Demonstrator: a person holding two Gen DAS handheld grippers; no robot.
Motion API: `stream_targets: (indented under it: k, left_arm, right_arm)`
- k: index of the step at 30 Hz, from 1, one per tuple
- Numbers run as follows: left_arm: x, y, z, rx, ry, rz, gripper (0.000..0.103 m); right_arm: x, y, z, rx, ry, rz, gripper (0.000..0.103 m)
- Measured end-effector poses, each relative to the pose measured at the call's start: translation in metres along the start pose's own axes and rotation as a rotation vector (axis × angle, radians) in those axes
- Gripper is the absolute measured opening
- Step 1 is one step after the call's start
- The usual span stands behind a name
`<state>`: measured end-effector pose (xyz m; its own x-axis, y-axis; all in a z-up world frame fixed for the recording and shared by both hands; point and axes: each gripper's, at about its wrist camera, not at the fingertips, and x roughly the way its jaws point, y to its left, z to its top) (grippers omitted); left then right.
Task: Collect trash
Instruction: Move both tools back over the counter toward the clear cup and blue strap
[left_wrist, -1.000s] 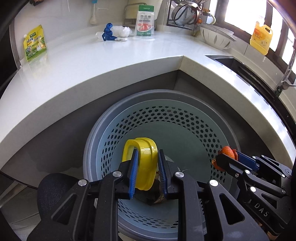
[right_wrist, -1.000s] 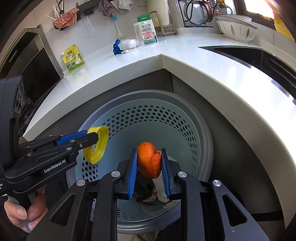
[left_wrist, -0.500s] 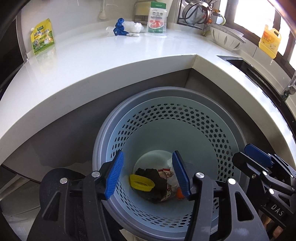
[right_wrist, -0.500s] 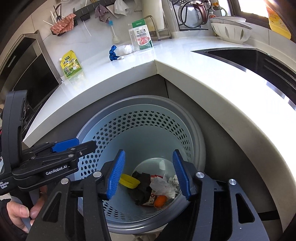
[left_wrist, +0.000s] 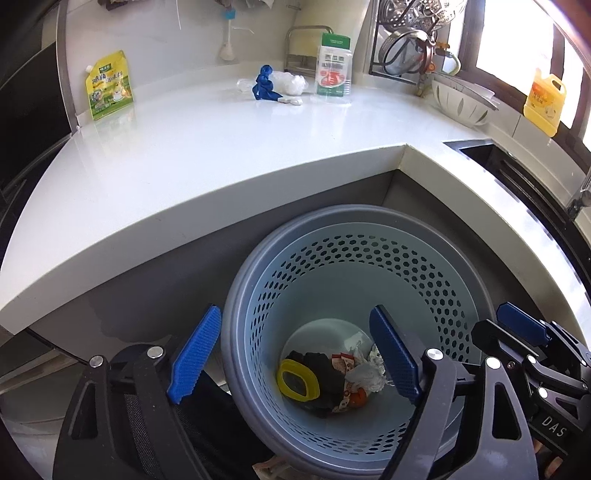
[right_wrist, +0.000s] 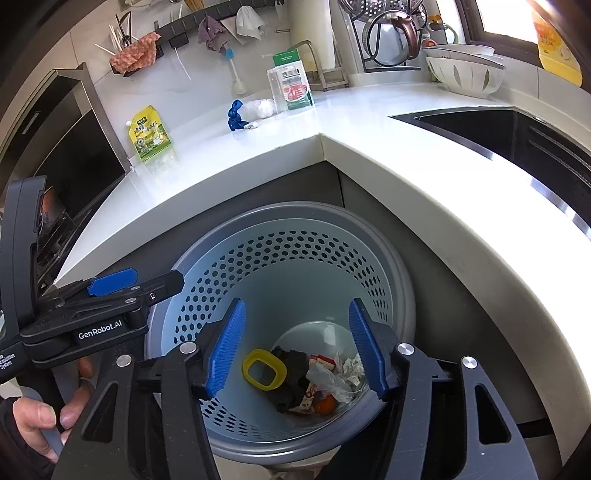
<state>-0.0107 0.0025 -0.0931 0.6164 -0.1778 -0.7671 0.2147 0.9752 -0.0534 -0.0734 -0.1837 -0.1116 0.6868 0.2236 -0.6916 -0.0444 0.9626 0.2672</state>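
Note:
A pale blue perforated waste bin (left_wrist: 424, 266) (right_wrist: 258, 254) stands on the floor in the counter's inner corner. On its bottom lie a yellow ring-shaped lid (left_wrist: 298, 380) (right_wrist: 263, 369), an orange peel (left_wrist: 357, 398) (right_wrist: 325, 406), crumpled white paper (left_wrist: 365, 373) (right_wrist: 332, 376) and dark scraps. Above the bin my left gripper (left_wrist: 295, 354) hangs with its jaws still opening and nothing between them. My right gripper (right_wrist: 295, 349) hovers over the bin too, jaws opening and empty. Each gripper shows at the edge of the other's view.
The white L-shaped counter (left_wrist: 221, 147) carries a yellow-green pouch (left_wrist: 108, 86), a blue and white bundle (left_wrist: 275, 86) and a clear pack (left_wrist: 334, 70). A sink (right_wrist: 498, 129), a bowl (left_wrist: 461, 103) and a yellow bottle (left_wrist: 545, 105) are at the right. A hand (right_wrist: 37, 413) holds the left gripper.
Both grippers opened and dropped their loads: the yellow lid left the left one, the orange peel left the right one, and both now lie on the bin's bottom. The left gripper rose slightly.

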Motion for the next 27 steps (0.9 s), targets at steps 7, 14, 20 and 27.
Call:
stream_targets:
  k: [7,14,20,27]
  left_arm:
    - [-0.018,0.012,0.011,-0.015,-0.067,0.035,0.094]
    - [-0.03,0.029,0.04,-0.035,-0.14,0.069,0.097]
    - [-0.028,0.046,0.08,-0.068,-0.2,0.096,0.097]
    - [-0.004,0.061,0.135,-0.117,-0.227,0.111,0.097]
  right_arm:
    - [-0.011,0.007,0.01,-0.011,-0.043,0.003,0.067]
    - [-0.016,0.013,0.04,-0.041,-0.091,0.002,0.078]
    - [-0.007,0.015,0.09,-0.066,-0.148,-0.003,0.082]
    - [0.027,0.02,0.158,-0.117,-0.172,-0.042,0.082]
